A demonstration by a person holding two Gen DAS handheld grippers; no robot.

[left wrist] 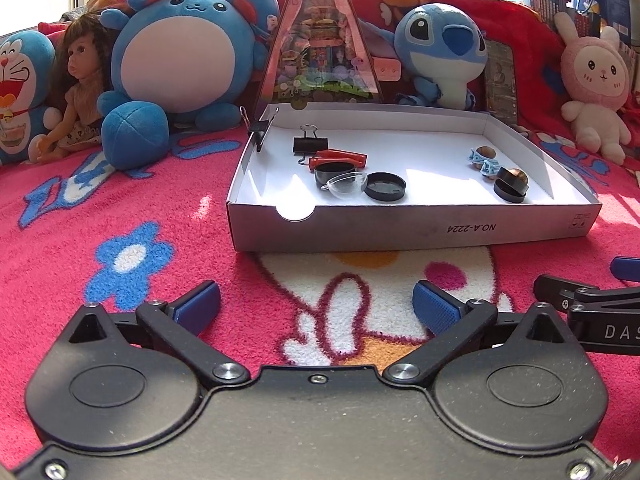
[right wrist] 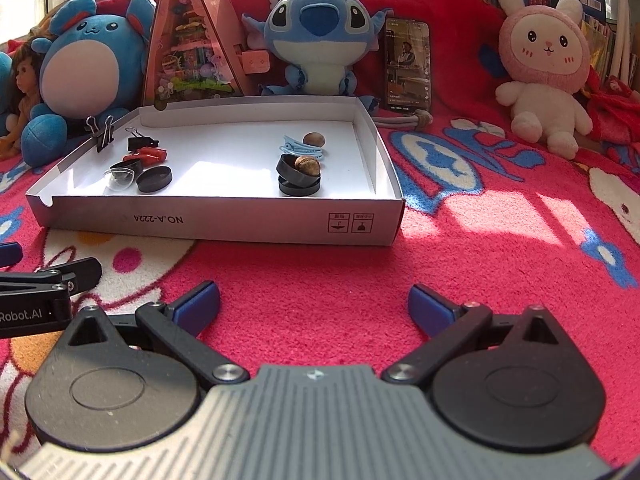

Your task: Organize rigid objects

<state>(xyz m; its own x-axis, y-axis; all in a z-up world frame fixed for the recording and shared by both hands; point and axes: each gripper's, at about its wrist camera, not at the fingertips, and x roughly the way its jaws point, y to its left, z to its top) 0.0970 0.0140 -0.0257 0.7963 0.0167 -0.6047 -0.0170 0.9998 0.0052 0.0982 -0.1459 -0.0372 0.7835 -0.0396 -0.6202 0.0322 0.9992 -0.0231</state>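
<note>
Open blanket (right wrist: pixel 320 272) before box (right wrist: pixel 224 222).

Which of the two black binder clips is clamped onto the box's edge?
The binder clip at the white box's far left corner grips the wall; the other clip lies flat inside.

The left gripper (left wrist: pixel 316 306) hangs with its jaws wide apart over the red blanket (left wrist: pixel 120 208), holding nothing. In front stands a white box (left wrist: pixel 400 228); inside it lie a black binder clip (left wrist: pixel 310 144), a red piece (left wrist: pixel 340 157), a clear dome (left wrist: pixel 346 186) and a black lid (left wrist: pixel 385 187). The right gripper (left wrist: pixel 592 304) shows at the right edge.

pink blanket (right wrist: pixel 480 264) | stitch plush (right wrist: pixel 320 36) | bunny plush (right wrist: pixel 544 64) | phone (right wrist: pixel 408 66)
</note>
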